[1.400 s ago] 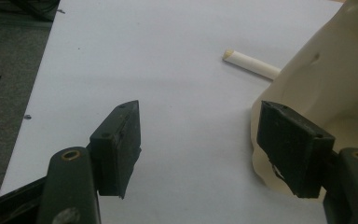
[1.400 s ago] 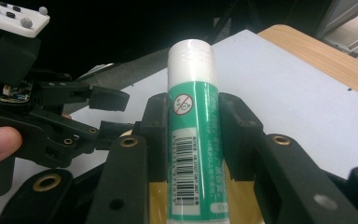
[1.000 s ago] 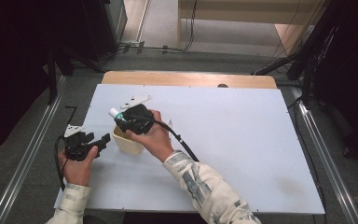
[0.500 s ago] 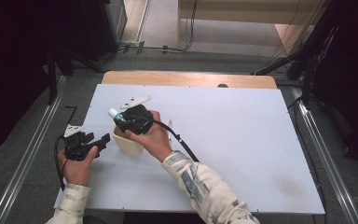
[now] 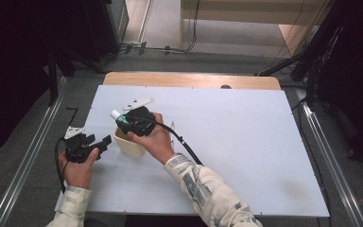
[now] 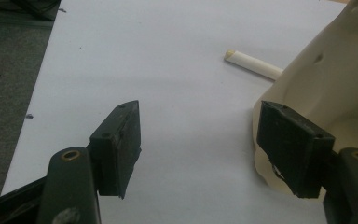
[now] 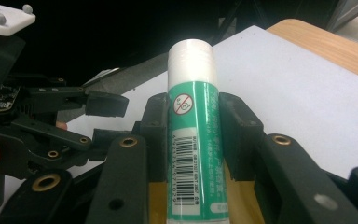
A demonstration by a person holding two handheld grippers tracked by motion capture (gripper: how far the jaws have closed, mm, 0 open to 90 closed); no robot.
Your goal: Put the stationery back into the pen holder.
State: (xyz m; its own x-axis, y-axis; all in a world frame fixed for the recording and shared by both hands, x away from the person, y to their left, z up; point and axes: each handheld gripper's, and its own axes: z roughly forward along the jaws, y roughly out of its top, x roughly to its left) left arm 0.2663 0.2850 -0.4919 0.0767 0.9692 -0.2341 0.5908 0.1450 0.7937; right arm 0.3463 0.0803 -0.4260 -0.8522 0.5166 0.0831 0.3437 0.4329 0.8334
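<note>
The right tool point(image 5: 121, 119) has its jaws clamped on a green glue stick point(image 7: 195, 140) with a white cap, one black pad pressed against each side of the tube. In the right gripper view the stick stands up between the jaws, its barcode facing the camera and its cap end pointing away. In the high view the white cap pokes out to the left of that tool, which hangs right over a cream-coloured cup point(image 5: 129, 143) standing on the left part of the white desk point(image 5: 246, 142). The person's right hand point(image 5: 158, 142) wraps the tool from the near side.

The left tool point(image 5: 103, 142) sits just left of the cup, low over the desk near its left edge, jaws spread apart with nothing held between them. In the left gripper view its right jaw lies right against the cup's pale wall; whether it touches I cannot tell. A pale stick point(image 6: 253, 64) lies on the desk beyond, running behind the cup.
</note>
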